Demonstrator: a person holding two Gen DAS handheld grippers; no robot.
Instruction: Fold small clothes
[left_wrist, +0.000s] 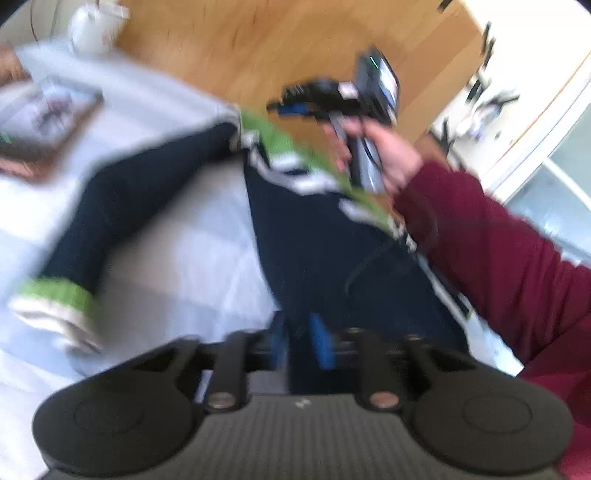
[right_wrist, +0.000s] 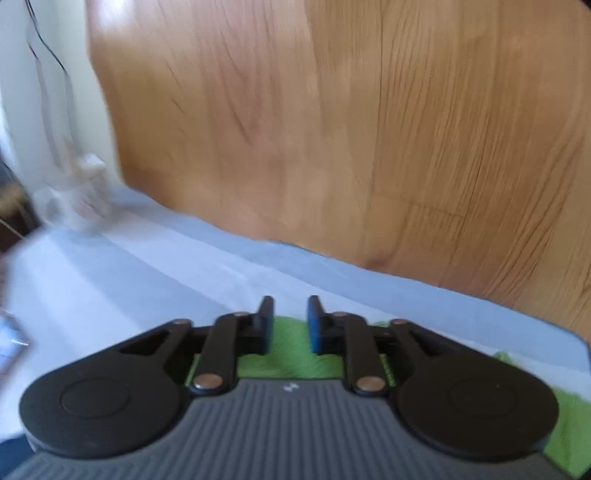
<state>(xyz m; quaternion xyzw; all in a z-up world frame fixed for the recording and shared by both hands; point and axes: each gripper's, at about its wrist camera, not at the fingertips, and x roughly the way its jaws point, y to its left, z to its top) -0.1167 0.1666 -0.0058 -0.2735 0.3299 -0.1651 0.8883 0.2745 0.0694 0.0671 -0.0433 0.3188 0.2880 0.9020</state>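
Note:
A small navy garment (left_wrist: 314, 236) with green and white trim lies on a pale sheet (left_wrist: 177, 258). One sleeve with a green cuff (left_wrist: 55, 295) stretches to the left. My left gripper (left_wrist: 299, 343) has its blue-padded fingers a small gap apart over the navy cloth; whether cloth sits between them is blurred. My right gripper (left_wrist: 291, 105), held in a hand with a maroon sleeve, hovers above the green hem (left_wrist: 291, 144) at the far side. In the right wrist view my right gripper (right_wrist: 290, 321) is open above the green hem (right_wrist: 291, 354), with nothing between the fingers.
A wooden board (right_wrist: 332, 129) rises behind the sheet's far edge. A white mug (left_wrist: 94, 26) stands at the far left corner; it also shows in the right wrist view (right_wrist: 85, 199). A framed picture or book (left_wrist: 48, 122) lies at the left.

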